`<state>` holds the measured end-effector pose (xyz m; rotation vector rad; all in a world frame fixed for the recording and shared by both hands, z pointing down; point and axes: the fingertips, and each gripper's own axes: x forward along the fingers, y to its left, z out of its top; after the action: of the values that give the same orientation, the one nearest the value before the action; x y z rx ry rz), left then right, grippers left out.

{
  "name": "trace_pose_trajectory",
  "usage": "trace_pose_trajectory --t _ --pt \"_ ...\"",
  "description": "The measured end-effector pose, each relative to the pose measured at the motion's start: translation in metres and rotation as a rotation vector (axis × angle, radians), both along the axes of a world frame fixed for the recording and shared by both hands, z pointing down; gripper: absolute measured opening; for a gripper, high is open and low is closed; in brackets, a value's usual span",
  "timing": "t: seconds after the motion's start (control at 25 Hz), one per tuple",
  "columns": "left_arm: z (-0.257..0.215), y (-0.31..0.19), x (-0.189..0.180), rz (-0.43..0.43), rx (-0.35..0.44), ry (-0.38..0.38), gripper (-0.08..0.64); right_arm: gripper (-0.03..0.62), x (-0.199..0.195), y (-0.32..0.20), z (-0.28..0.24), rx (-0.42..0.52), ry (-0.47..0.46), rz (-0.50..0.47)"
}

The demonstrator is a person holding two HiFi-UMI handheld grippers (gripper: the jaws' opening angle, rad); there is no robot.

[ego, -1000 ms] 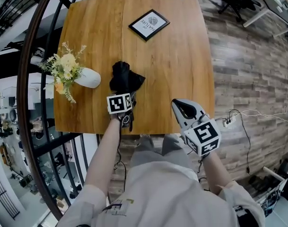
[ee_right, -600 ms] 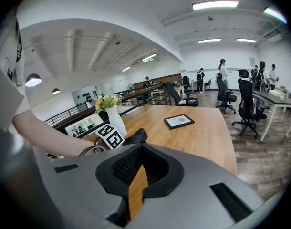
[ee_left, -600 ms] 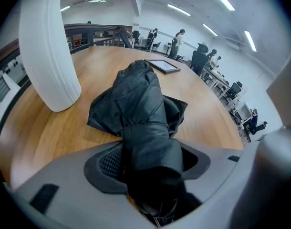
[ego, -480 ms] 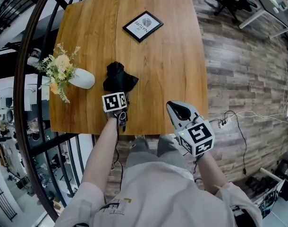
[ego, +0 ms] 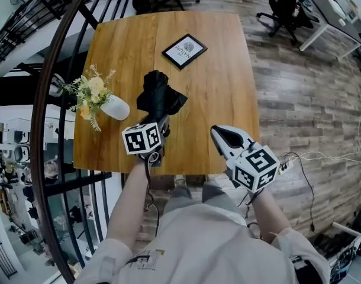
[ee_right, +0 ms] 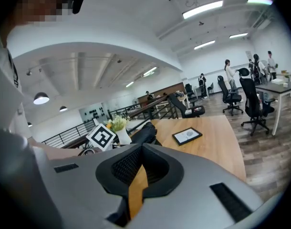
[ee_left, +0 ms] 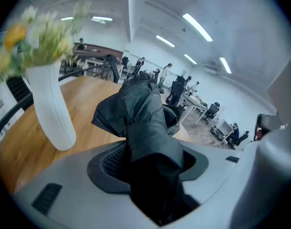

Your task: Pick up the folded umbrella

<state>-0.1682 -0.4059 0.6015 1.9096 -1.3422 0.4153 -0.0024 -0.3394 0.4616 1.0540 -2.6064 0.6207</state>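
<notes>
Black fabric of the folded umbrella (ee_left: 146,128) fills the gap btwn the jaws of the L gripper (ee_left: 152,173). The jaws are partway open & closing, w/ pads pressed on both sides of the bundle, so it's gripped at its near end. The rest of the umbrella sticks out fwd past the jaw tips, w/ loose canopy folds flaring at the far end. Can't tell if that end clears the desk (ego: 228,93).

In head view the L jaws sit over the desk's near edge, umbrella running straight ahead of them. R gripper (ego: 230,138) hangs to the right, well apart from the umbrella, at the same near edge. In its own view its jaw tips are together, w/ only a thin slit behind them showing wood. Nothing held.

Just left of the L jaws & umbrella stands a white vase (ee_left: 49,106), upright, w/ yellow-white flowers (ego: 89,93). It's near the umbrella but apart from it.

Ahead of the umbrella's far end, slightly right, a black-framed card (ego: 184,51) lies flat on the desk.

Farther off: black railing (ego: 68,70) left of the desk, plank floor (ego: 310,99) to the right, office chairs (ego: 287,5) beyond.
</notes>
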Motion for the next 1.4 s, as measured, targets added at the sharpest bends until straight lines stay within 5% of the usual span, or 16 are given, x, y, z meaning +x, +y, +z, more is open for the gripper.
trace_pose_trajectory --t 0.4,0.72,1.08,1.4 --pt "-0.235 0.014 0.002 0.065 0.494 -0.031 0.258 0.028 0.022 -0.003 -0.153 0.334 -0.077 0.062" --pt "-0.353 0.062 -0.008 0.059 0.811 -0.152 0.258 0.028 0.041 0.023 -0.24 0.564 -0.032 0.109" --pt "-0.395 0.125 -0.015 0.044 0.987 -0.191 0.258 0.028 0.045 0.045 -0.246 0.618 0.03 0.112" --pt "-0.377 0.151 -0.031 0.002 0.954 -0.208 0.258 0.028 0.026 0.056 -0.241 0.631 0.027 0.048"
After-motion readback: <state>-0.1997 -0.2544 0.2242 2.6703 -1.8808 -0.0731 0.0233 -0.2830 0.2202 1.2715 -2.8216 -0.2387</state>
